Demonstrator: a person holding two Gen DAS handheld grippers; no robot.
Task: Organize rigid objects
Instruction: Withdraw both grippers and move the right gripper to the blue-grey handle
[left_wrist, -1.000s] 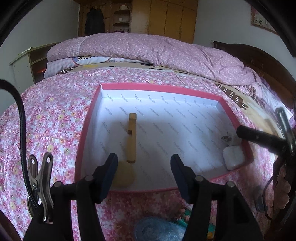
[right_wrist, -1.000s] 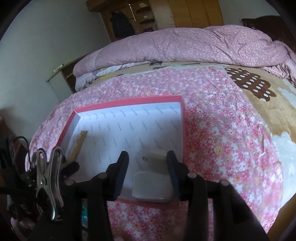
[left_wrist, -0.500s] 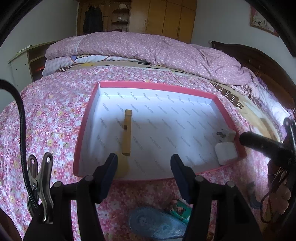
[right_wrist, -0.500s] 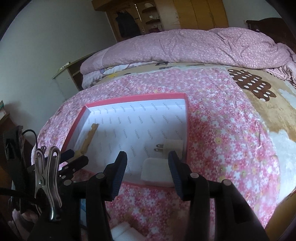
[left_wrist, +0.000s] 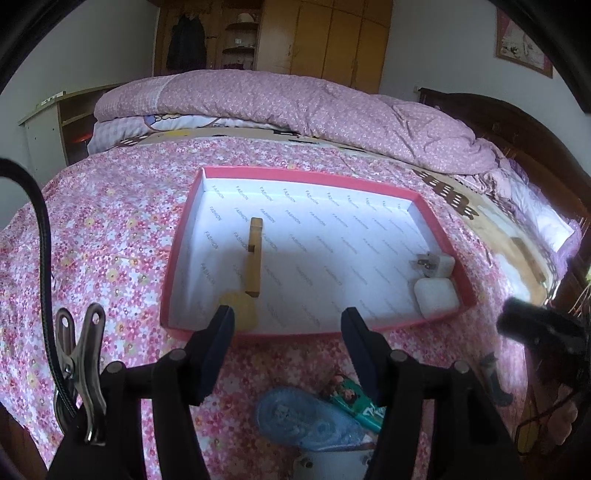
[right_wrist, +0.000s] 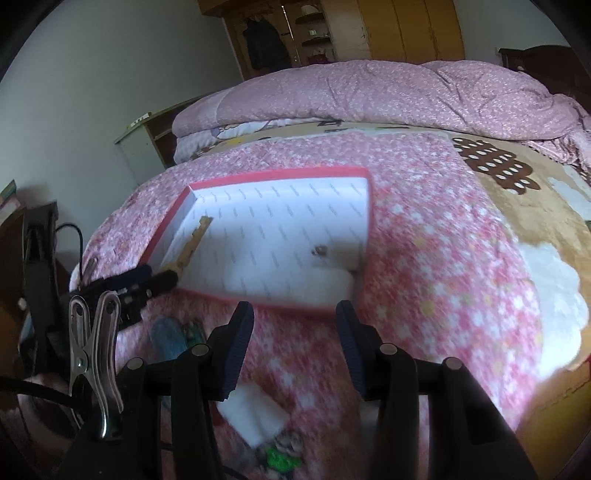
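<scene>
Pink box holding wooden spoon, charger, white case, both tongs released.

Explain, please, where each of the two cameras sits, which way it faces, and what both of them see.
Left wrist: sits on the left gripper, looks forward and down over its open fingers at the pink box on the bed; the right gripper's tip shows at the right edge.
Right wrist: sits on the right gripper, looks the same way from further right, blurred; its open fingers show, and the left gripper at the left edge.
Shared: the box, wooden spatula, white plug, white case, blue tape dispenser.
</scene>
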